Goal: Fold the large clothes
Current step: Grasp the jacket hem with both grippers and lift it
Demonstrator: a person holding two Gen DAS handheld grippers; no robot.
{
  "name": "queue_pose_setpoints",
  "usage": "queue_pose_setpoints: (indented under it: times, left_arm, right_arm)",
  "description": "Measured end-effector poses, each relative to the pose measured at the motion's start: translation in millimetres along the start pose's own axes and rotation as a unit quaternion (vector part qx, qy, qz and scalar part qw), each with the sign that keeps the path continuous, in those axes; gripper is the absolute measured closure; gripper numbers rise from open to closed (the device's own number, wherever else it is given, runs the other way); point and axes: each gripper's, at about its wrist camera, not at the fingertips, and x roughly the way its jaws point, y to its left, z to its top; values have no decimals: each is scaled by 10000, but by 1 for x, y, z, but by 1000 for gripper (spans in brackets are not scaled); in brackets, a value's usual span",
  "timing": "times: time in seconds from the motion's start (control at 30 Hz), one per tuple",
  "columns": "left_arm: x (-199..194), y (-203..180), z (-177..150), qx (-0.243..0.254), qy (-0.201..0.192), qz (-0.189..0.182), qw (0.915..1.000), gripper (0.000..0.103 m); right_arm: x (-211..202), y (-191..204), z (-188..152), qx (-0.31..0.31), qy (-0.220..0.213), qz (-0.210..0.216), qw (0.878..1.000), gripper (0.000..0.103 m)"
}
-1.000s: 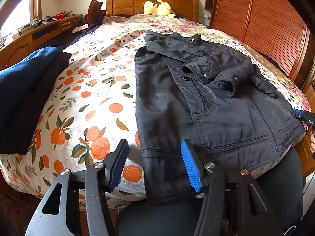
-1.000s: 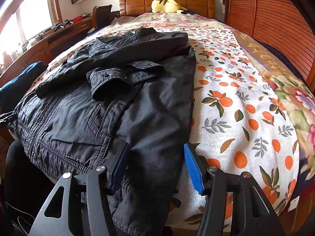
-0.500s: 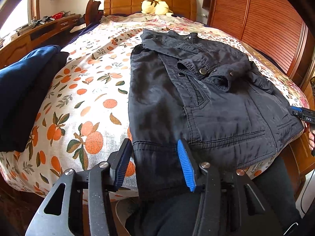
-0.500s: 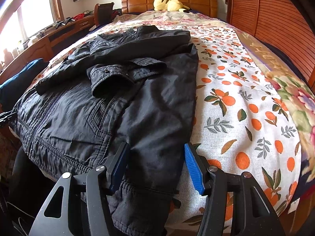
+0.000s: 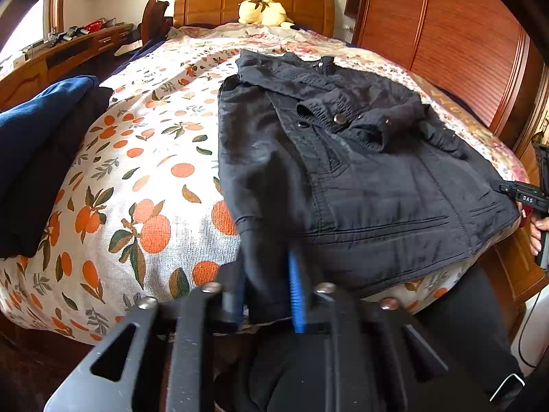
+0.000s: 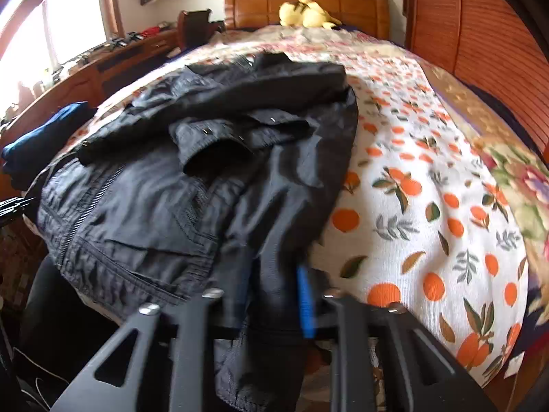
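Two tongs in play, one garment between them. Nearest the lens, the left tongs [image 5: 266, 295] had just been closing, and their blue pads pinched the hem corner of the one black jacket [image 5: 360, 178] at the foot of the bed [image 5: 144, 171]. Same story on the other side: the right tongs [image 6: 274, 304] had just been closing too, and they were clamped on the opposite hem corner of that jacket [image 6: 192, 185], fabric bunched between the pads. From the left wrist view, the right tongs [image 5: 511, 190] showed at the jacket's far hem edge, a hand [image 5: 538, 237] behind them. The jacket lay flat along the orange-print bedspread, hem hanging just over the foot edge, both sleeves folded across the chest, collar toward the headboard. Off to the left sat one stack of folded dark clothes [image 5: 37, 158], blue on top. Far back, one yellow plush toy [image 5: 264, 12] rested against the wooden headboard [image 5: 254, 1].
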Motion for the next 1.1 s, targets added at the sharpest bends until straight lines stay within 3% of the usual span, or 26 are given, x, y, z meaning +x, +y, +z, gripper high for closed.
queue_pose_setpoints:
  times: [0.13,0.43,0.53,0.57,0.63,0.7,0.87,1.1]
  left_arm:
    - [-3,-2,5,-20,-40,47,10000,87]
    - [8,-4,4,185,236,234,9993,81]
    - [7,-4,3,187,216,218,9994,81]
    - [5,-6,3,209,195,223,9993,87]
    - [-1,-9,7,213,109,192,9995,95]
    - [-14,-13,15,189,-100,160,9996,97]
    - [-68,-28,50,256,-845,77,9961,97]
    - [-145,-47,83,414,-1588,7,9864,98]
  right_arm:
    - [-4,-9,1,201,-3,139,9997,84]
    - [0,-6,-8,68,398,0,9992,63]
    - [1,-3,-6,61,435,-1,9990,62]
    - [2,-2,-5,54,456,7,9989,62]
    - [1,-1,-1,-22,432,80,9990,82]
    - [-4,-2,5,-41,333,247,9991,90]
    - [-39,-9,31,196,-265,582,9978,95]
    - [-124,-8,63,297,-1137,758,9902,97]
